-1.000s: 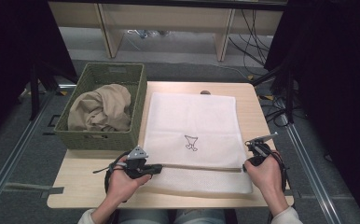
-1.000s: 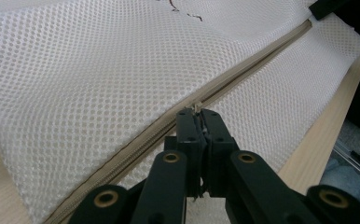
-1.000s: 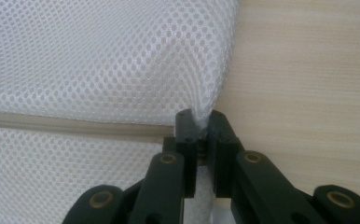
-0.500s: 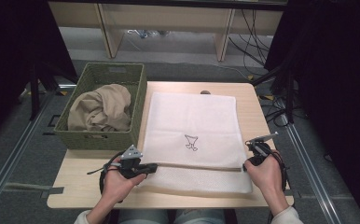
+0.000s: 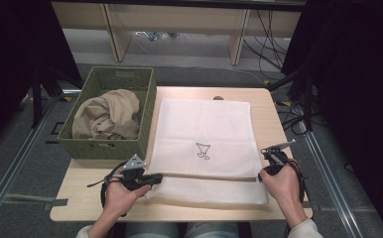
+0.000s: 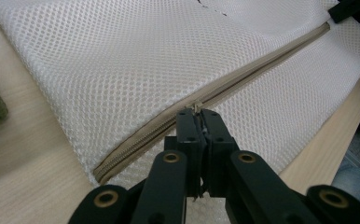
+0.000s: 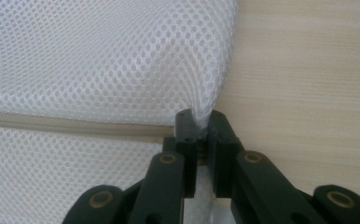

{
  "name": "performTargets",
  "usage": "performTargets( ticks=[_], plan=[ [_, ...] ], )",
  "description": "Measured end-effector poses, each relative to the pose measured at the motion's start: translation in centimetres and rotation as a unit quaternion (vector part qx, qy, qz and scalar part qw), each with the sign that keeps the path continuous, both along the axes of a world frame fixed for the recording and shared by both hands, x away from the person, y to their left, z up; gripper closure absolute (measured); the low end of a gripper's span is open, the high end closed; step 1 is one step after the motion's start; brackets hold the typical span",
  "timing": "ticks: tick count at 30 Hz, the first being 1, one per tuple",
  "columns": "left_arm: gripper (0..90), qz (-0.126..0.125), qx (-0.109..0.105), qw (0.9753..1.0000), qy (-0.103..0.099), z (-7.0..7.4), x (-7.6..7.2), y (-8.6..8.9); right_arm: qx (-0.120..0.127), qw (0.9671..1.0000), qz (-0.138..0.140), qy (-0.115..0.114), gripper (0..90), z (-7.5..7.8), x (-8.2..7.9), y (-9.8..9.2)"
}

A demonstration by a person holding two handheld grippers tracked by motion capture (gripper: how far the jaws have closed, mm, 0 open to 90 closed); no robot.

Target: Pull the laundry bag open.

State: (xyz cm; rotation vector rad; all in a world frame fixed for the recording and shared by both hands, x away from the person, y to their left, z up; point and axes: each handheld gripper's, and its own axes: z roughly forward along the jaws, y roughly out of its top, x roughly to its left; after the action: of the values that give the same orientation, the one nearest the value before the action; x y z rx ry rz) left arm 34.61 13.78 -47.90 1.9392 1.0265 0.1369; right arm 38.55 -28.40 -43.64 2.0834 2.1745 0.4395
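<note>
White mesh bag, beige zipper, green woven basket.

A green woven basket sits at the left of the frame, on the table, holding crumpled beige cloth

A white mesh bag of open-weave netting, matt and finely perforated, lies on a pale wood-grain table with a smooth, low-sheen finish. A beige woven zip tape runs across the mesh. The left gripper and right gripper have matt black plastic jaws with brass-coloured rivets at the joints. A green basket of coarse woven fibre holds soft, crumpled tan cloth. Grey, rough-looking carpet covers the floor.
</note>
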Motion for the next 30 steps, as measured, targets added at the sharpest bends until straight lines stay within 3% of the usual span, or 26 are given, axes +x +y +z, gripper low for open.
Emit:
performTargets(
  ticks=[2, 3, 11, 16, 22, 23, 25, 30],
  plan=[
    [86.8, -0.003, 0.009, 1.0000, -0.001, 0.0, 0.0, 0.3, -0.003, 1.0000, 0.001, -0.001, 85.0, 0.0, 0.0, 0.0],
    [86.8, 0.003, 0.003, 1.0000, -0.001, 0.0, 0.0, 0.4, -0.011, 0.9999, -0.009, 0.000, 85.0, 0.1, 0.0, 0.1],
    [86.8, 0.016, 0.003, 0.9999, 0.001, -0.3, -0.3, 1.4, 0.004, 0.9999, -0.006, 0.008, 85.0, 0.1, 0.1, -0.1],
    [86.8, 0.014, 0.008, 0.9999, 0.003, -0.2, -0.2, 1.8, 0.000, 0.9999, -0.011, 0.006, 85.0, 0.1, 0.1, 0.0],
    [86.8, 0.025, -0.002, 0.9997, 0.006, -0.4, -0.2, 2.3, 0.002, 0.9999, -0.007, 0.009, 85.0, 0.1, 0.1, -0.2],
    [86.8, 0.019, 0.010, 0.9997, 0.007, -0.4, -0.2, 2.6, 0.003, 0.9999, -0.010, 0.005, 85.0, 0.0, 0.1, -0.1],
    [86.8, 0.028, -0.003, 0.9996, 0.009, -0.5, -0.2, 2.5, -0.004, 1.0000, -0.001, 0.002, 85.0, -0.1, 0.0, -0.2],
    [86.8, 0.027, -0.003, 0.9996, 0.009, -0.6, -0.1, 2.6, -0.004, 1.0000, -0.002, 0.000, 85.0, -0.2, 0.1, -0.2]
  ],
)
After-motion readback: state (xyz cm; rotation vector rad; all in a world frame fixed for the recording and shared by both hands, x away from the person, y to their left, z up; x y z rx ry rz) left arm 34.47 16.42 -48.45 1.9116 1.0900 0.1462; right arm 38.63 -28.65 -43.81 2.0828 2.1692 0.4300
